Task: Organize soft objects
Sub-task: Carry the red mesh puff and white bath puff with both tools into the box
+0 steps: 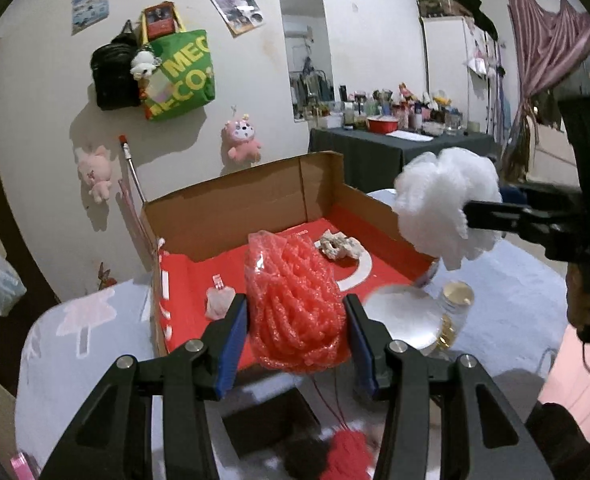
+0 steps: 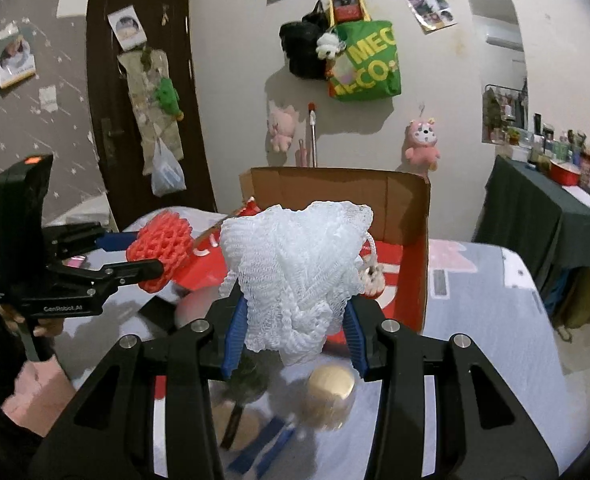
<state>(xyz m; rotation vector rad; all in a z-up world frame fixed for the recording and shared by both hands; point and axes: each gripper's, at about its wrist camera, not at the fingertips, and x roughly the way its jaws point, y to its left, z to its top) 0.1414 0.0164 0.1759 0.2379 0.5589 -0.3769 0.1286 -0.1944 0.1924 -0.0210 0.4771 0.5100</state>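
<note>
My left gripper point(image 1: 295, 328) is shut on a red foam-net bundle point(image 1: 295, 300) and holds it above the near edge of the cardboard box point(image 1: 231, 208). It also shows in the right wrist view point(image 2: 161, 254). My right gripper point(image 2: 293, 320) is shut on a white mesh bath pouf point(image 2: 295, 264) and holds it in the air in front of the box point(image 2: 335, 188). The pouf also shows in the left wrist view point(image 1: 447, 208), above the box's right wall. Inside the box, on its red lining, lie a small beige knitted item point(image 1: 339, 245) and a pale pink item point(image 1: 219, 302).
The box stands on a table with a pale blue cloth point(image 1: 507, 292). A gold-lidded jar point(image 1: 457, 296) and a clear round dome point(image 1: 403, 312) stand right of the box. A red yarn-like ball point(image 1: 349, 454) lies below my left gripper. A dark-clothed table with clutter point(image 1: 395, 140) stands behind.
</note>
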